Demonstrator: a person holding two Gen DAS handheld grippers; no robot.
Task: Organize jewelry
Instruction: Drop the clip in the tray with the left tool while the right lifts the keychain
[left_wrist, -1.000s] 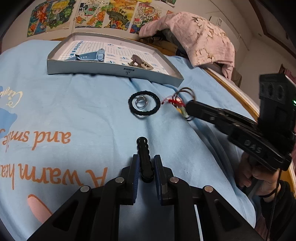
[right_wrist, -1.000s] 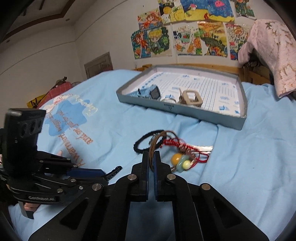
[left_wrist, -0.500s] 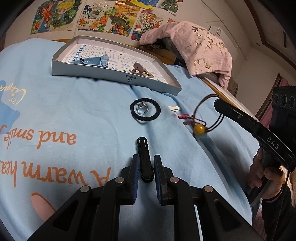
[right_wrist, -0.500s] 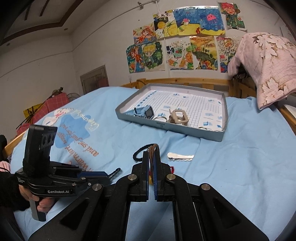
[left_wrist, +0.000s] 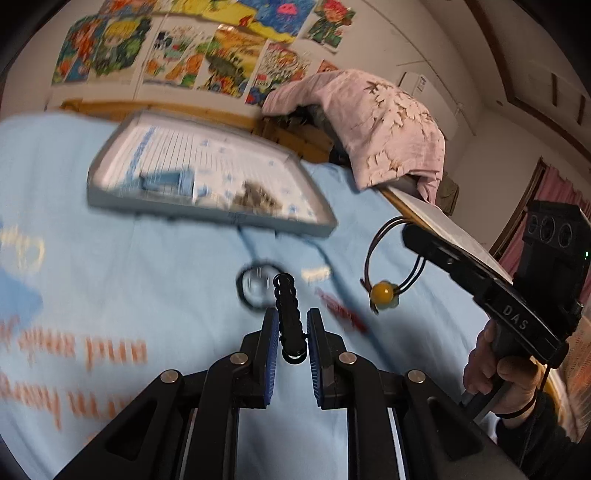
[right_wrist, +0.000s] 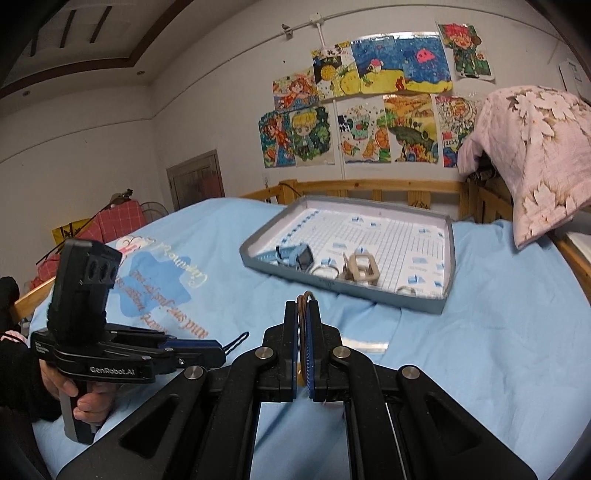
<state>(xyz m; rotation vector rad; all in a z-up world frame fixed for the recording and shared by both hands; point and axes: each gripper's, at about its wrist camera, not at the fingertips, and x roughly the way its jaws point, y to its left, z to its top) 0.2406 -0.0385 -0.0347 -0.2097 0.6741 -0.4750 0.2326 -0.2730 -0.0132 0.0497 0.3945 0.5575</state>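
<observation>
Jewelry's split between both grippers and the bed rn. Brown cord bracelet (left_wrist: 384, 254) w/ a yellow bead (left_wrist: 383, 291) hangs off the tip of the right gripper (right_wrist: 303, 310), jaws pressed together on the cord, bead dangling below the tip, clear of the sheet. In the right wrist view only the brown cord loop pokes up between the pads.

Left gripper (left_wrist: 291, 325) is pinching a black beaded piece (left_wrist: 287, 314), prob another bracelet. It sticks out fwd past the fingertips, pads close on either side of it.

Just ahead of the left tool, on the blue bedsheet (left_wrist: 147, 277): a black ring-shaped band (left_wrist: 255, 286) w/ smth small and shiny inside, blurry so can't say what. Beside it a small pale strip (right_wrist: 364, 347) and a red cord bit (left_wrist: 341, 308).

Further out front of both tools sits the grey tray (right_wrist: 448, 258), holding a blue watch (right_wrist: 295, 256), a beige buckle-like piece (right_wrist: 360, 271) and a couple small rings. Pink blanket (right_wrist: 535, 155) off to the right, kid drawings (right_wrist: 369, 107) on the wall behind.
</observation>
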